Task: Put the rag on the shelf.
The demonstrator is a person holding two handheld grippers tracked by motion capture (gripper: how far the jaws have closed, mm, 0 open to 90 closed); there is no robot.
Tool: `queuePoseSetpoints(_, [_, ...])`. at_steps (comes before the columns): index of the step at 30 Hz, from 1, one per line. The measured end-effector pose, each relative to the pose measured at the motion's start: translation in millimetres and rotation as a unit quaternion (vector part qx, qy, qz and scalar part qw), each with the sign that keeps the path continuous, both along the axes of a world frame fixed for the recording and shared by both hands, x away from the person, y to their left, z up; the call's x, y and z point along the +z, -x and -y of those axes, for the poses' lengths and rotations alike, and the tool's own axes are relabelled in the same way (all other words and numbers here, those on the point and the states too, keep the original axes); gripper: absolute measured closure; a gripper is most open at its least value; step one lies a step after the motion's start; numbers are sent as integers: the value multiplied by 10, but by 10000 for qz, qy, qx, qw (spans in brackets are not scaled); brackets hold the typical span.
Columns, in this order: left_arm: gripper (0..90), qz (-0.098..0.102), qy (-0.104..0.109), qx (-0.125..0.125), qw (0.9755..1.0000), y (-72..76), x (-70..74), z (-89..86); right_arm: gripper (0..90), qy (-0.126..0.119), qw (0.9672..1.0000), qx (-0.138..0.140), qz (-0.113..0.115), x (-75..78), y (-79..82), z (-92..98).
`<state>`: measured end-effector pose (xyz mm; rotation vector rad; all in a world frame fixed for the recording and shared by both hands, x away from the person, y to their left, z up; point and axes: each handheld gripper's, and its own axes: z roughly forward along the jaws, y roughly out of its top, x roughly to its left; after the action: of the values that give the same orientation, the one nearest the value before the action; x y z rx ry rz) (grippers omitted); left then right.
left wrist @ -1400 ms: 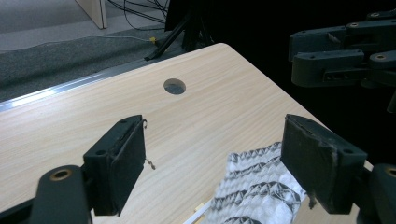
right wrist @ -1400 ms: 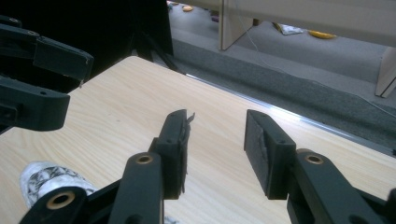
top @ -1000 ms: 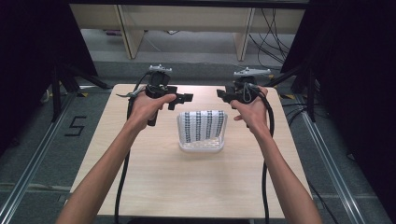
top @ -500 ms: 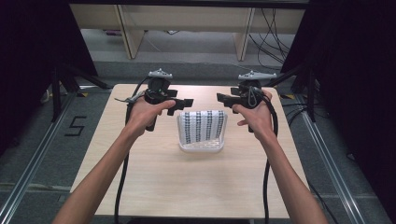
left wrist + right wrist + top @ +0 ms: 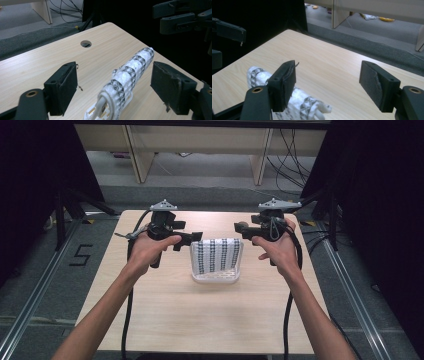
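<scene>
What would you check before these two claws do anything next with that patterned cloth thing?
1. Left gripper open: ok; nothing pressed between its pads.
2. Right gripper open: ok; its jaws have just been opening, nothing between them.
3. Cloth free of both grippers: ok.
4. Cloth sits in its white tray: ok.
5. Tray well inside the table edges: ok.
6. Cloth snagged on tray: cannot tell.

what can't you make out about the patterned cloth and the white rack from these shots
- White rack: high view, the patterned cloth draped over it hides its inside; any contents cannot be told.
- Cloth's near end: left gripper view, cut off by the bottom edge.
- Cloth: right gripper view, partly behind the right gripper jaw and cut off below.
- Pattern detail: too small in the high view.
</scene>
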<state>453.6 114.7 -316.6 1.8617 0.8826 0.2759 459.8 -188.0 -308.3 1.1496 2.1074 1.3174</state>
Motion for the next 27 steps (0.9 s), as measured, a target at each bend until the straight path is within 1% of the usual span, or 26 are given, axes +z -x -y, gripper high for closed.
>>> queuePoseSetpoints(1, [209,4,-8,-5,10000,18,-14,-3,305,-34,10000,-27,-11,-1,24,-7])
queuePoseSetpoints(2, [209,10,-10,-18,10000,28,-23,-7,305,-24,10000,40,9,1,34,-2])
queuePoseSetpoints(3, [209,4,-3,-29,10000,43,-34,-7,305,-24,10000,53,16,2,45,-2])
queuePoseSetpoints(4, [209,-5,-22,-42,10000,58,-43,-8,304,-30,10000,36,-23,3,67,-6])
queuePoseSetpoints(5, [209,24,-40,-65,10000,72,-50,-11,303,-33,10000,69,9,2,77,-9])
queuePoseSetpoints(6, [209,16,-10,-65,10000,85,-56,-11,303,33,9999,100,36,2,88,-4])
queuePoseSetpoints(7, [209,26,2,-88,10000,103,-64,-18,303,-7,10000,69,-10,8,108,-5])
queuePoseSetpoints(8, [209,23,14,-91,10000,119,-67,-22,302,-20,9999,148,27,1,113,-5])
queuePoseSetpoints(9, [209,29,4,-106,9999,133,-69,-27,301,-23,9999,109,26,-2,134,-12])
queuePoseSetpoints(11, [209,49,14,-125,9999,162,-75,-36,299,14,9998,181,35,-1,148,-7])
queuePoseSetpoints(12, [209,53,25,-129,9999,172,-77,-38,299,17,9999,142,50,-2,167,-9])
queuePoseSetpoints(13, [209,51,14,-167,9998,191,-80,-41,299,13,9999,129,-5,5,181,-7])
queuePoseSetpoints(14, [209,32,6,-202,9998,208,-83,-41,298,70,9998,181,53,-1,185,-2])
queuePoseSetpoints(15, [209,53,-6,-239,9997,224,-88,-42,297,30,9999,149,-12,-1,206,-9])
queuePoseSetpoints(16, [209,71,-17,-251,9997,241,-91,-45,297,56,9998,193,16,-4,214,-7])
queuePoseSetpoints(17, [209,58,17,-254,9997,260,-97,-46,297,1,9999,134,22,-12,233,-18])
queuePoseSetpoints(18, [209,75,0,-290,9996,273,-103,-52,297,72,9997,204,68,-12,235,-2])
queuePoseSetpoints(19, [209,72,-11,-293,9995,290,-110,-54,297,49,9999,141,44,-18,258,-9])
queuePoseSetpoints(20, [209,67,-5,-322,9995,303,-119,-59,297,68,9998,191,62,-19,263,-1])
queuePoseSetpoints(21, [209,73,-16,-296,9995,319,-127,-60,297,14,9997,227,55,-29,270,-1])
queuePoseSetpoints(22, [209,77,15,-318,9995,336,-141,-66,297,74,9997,223,90,-30,281,11])
queuePoseSetpoints(23, [209,93,22,-324,9994,346,-149,-71,297,-13,9998,210,38,-40,293,8])
queuePoseSetpoints(24, [209,87,26,-354,9993,359,-157,-77,297,11,9997,250,63,-43,294,15])
queuePoseSetpoints(25, [209,93,53,-350,9993,373,-164,-81,297,18,9998,191,-1,-41,315,20])
queuePoseSetpoints(26, [210,85,71,-359,9993,387,-170,-86,297,130,9995,233,143,-48,307,40])
queuePoseSetpoints(27, [209,85,82,-368,9993,401,-180,-90,297,-15,9998,163,71,-60,324,22])
